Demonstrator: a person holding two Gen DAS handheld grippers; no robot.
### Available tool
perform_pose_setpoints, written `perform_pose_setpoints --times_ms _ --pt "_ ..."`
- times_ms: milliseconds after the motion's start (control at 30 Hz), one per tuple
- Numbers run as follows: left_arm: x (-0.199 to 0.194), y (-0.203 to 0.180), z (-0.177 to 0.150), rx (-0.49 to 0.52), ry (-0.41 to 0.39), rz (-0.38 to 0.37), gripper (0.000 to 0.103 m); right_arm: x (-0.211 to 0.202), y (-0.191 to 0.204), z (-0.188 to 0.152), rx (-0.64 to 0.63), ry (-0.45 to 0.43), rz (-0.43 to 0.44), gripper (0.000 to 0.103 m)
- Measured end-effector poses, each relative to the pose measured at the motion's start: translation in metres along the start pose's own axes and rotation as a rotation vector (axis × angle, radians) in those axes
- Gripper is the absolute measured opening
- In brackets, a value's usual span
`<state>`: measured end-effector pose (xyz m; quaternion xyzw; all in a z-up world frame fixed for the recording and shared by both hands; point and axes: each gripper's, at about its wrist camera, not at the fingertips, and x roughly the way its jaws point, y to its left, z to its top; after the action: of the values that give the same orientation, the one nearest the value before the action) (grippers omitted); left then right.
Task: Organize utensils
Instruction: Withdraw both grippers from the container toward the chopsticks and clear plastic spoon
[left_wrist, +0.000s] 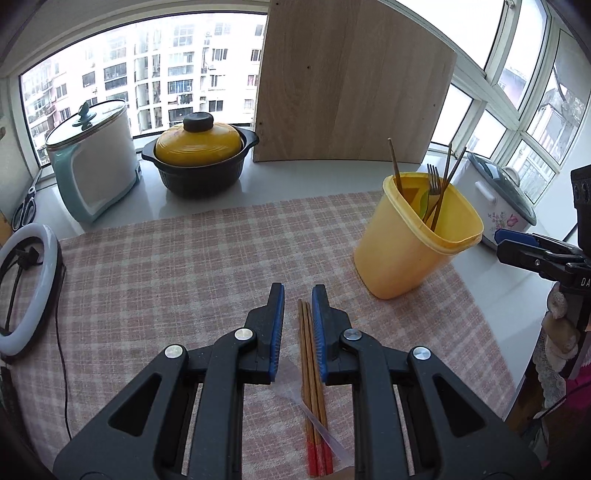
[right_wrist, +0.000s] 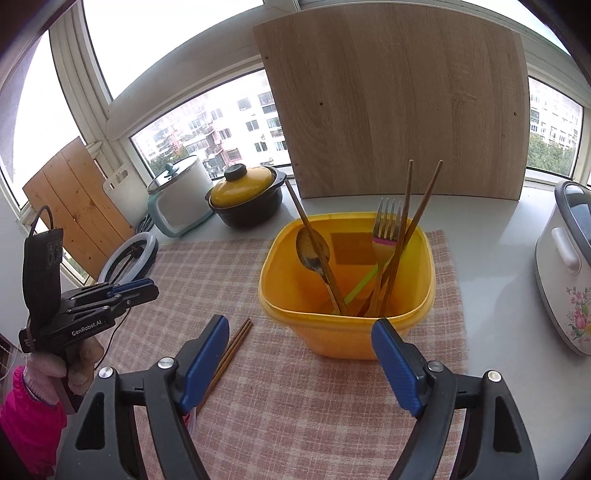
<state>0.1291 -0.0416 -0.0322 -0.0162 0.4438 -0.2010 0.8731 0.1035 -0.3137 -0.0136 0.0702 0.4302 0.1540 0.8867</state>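
A pair of wooden chopsticks (left_wrist: 309, 354) with red ends lies on the pink checked cloth (left_wrist: 177, 266). My left gripper (left_wrist: 297, 295) is above them, jaws partly open, the chopsticks lying between its fingers and close to the right finger. A clear plastic spoon (left_wrist: 306, 402) lies across the chopsticks. A yellow tub (left_wrist: 413, 243) holds a fork, a spoon and chopsticks. In the right wrist view my right gripper (right_wrist: 299, 328) is wide open and empty just in front of the tub (right_wrist: 343, 295). The loose chopsticks (right_wrist: 232, 347) lie to its left. The left gripper (right_wrist: 125, 291) shows at far left.
A white electric pot (left_wrist: 92, 162) and a black casserole with a yellow lid (left_wrist: 199, 155) stand at the back left. A wooden board (left_wrist: 351, 81) leans against the window. A rice cooker (right_wrist: 565, 266) stands right of the tub. A ring light (left_wrist: 26, 288) lies at the left edge.
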Motion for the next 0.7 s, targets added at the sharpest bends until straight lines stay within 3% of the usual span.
perform_pose_setpoints --times_ms 167,433,700 --pt "0.013 0.003 -0.033 -0.013 0.101 -0.018 0.013 0.016 0.013 -0.015 -0.002 0.055 0.047 0.075" --pt "0.038 -0.001 -0.077 -0.044 0.256 -0.059 0.013 0.057 0.023 -0.04 0.029 0.182 0.113 0.051" --pt "0.059 0.001 -0.092 -0.114 0.341 -0.088 0.013 0.088 0.029 -0.057 0.06 0.263 0.155 0.04"
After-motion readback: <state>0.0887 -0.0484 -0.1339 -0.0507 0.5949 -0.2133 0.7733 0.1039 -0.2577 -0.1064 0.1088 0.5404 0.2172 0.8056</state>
